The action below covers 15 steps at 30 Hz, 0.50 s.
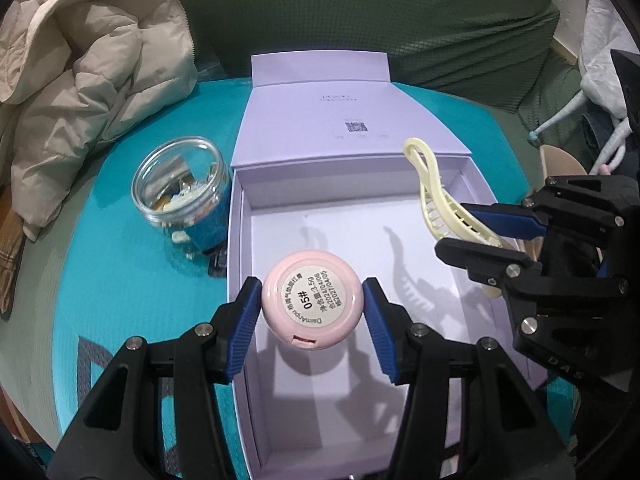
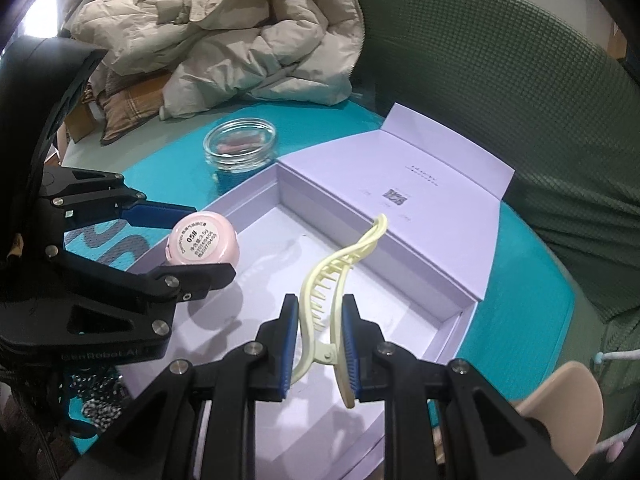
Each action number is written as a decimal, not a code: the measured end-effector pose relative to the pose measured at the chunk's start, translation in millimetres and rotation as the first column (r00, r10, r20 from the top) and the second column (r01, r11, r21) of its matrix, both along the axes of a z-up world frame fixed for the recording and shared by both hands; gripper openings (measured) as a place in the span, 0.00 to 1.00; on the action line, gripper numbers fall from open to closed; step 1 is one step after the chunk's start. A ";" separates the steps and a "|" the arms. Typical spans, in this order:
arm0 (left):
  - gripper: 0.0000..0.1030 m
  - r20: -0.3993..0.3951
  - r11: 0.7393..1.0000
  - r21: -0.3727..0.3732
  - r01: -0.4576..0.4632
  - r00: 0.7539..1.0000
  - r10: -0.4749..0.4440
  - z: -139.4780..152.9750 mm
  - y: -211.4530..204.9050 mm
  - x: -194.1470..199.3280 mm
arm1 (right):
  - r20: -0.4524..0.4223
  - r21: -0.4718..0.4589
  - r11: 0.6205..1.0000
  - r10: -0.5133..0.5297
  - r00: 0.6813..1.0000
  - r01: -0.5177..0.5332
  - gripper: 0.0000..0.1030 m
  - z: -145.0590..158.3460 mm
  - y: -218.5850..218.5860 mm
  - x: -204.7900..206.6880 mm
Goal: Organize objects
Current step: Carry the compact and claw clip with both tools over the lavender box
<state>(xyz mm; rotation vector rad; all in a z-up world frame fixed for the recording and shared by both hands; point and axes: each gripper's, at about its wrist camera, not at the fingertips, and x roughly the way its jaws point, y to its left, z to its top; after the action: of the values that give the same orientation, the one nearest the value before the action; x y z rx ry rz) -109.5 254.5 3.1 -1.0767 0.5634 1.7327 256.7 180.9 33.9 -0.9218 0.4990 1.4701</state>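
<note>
Pink round compact clamped between the blue pads of the left gripper, label side up, printed "05#". Held above the near-left part of the open lavender box, clear of the box floor; shadow cast on the floor beneath. Seen also from the right wrist view, compact pinched by the left gripper over the left side of the box.

Pale yellow hair claw clip held by the right gripper, pads closed narrow on its lever ends, toothed end pointing away toward the box's far wall. Held over the right half of the box, above the floor. From the left wrist view, clip stands up above the box's right wall, right gripper gripping it from the right.

Box lid folded back flat behind the box, small printed code on its inner face. Box interior white.

Clear glass jar left of the box, just beside its far-left corner, open top, small mixed items inside, not identifiable. All on a teal mat. Cream puffer jacket heaped beyond the jar, far left of the box. Green quilted cover behind the lid.
</note>
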 end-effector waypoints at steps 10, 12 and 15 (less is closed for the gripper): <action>0.49 -0.009 1.000 -0.022 -0.001 1.000 0.001 -11.5 29.6 -13.8 | 0.025 -0.018 0.999 -0.037 0.999 0.038 0.20 -7.8 27.6 17.2; 0.49 -0.003 1.000 -0.025 -0.001 1.000 0.001 -13.2 33.1 -17.7 | 0.026 -0.024 0.999 -0.042 0.999 0.043 0.20 -9.9 32.7 19.6; 0.49 -0.013 1.000 -0.030 -0.011 1.000 0.011 -14.1 37.8 -23.5 | 0.029 -0.029 0.998 -0.048 0.998 0.049 0.20 -11.5 38.3 20.9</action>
<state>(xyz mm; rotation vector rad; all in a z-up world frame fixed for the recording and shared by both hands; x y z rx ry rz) -133.0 292.2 -11.0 -1.0922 0.5938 1.7463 277.7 219.2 22.4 -0.9466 0.5200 1.4074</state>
